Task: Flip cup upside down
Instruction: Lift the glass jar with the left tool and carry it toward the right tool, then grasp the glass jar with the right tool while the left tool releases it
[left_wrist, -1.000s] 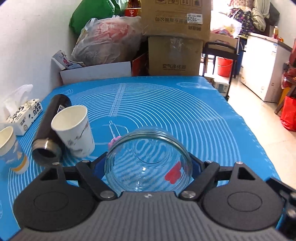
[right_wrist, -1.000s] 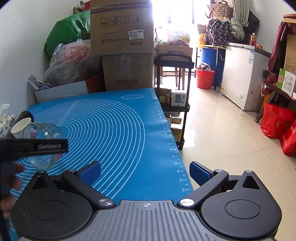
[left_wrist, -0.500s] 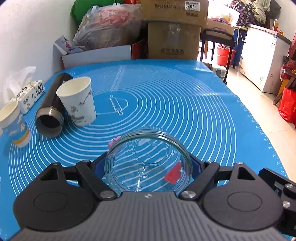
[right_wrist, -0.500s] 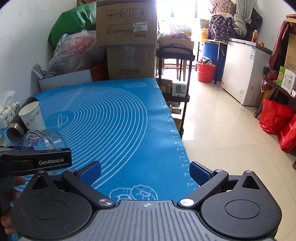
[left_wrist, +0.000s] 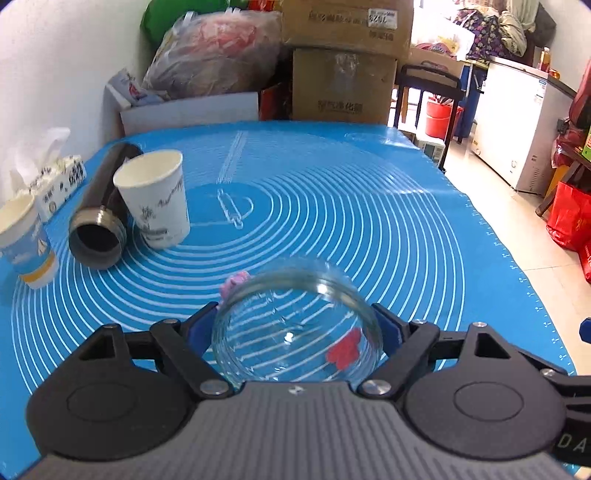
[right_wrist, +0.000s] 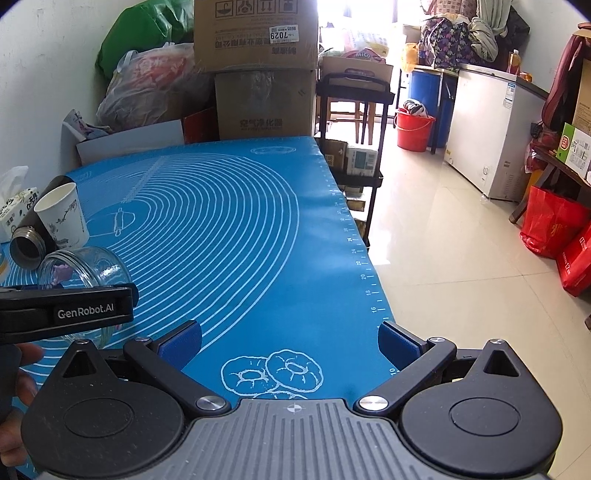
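Note:
My left gripper (left_wrist: 295, 328) is shut on a clear glass cup (left_wrist: 295, 321) with a red and a pink flower print. The cup is tilted on its side, its mouth facing forward and up, held just above the blue mat (left_wrist: 369, 221). In the right wrist view the same glass cup (right_wrist: 81, 269) shows at the left, mouth toward the left, behind the left gripper's black finger (right_wrist: 66, 312). My right gripper (right_wrist: 290, 336) is open and empty over the mat's near right part.
A white paper cup (left_wrist: 153, 203) stands upright at the left, beside a black tube (left_wrist: 103, 218) lying on its side. A blue-and-white paper cup (left_wrist: 26, 243) and a tissue box (left_wrist: 51, 181) sit at the far left. Boxes and bags (left_wrist: 343, 59) crowd the far edge.
The left gripper has drawn back and lowered with the glass cup, and the cup has tipped further. The right gripper has pulled back slightly and stays open.

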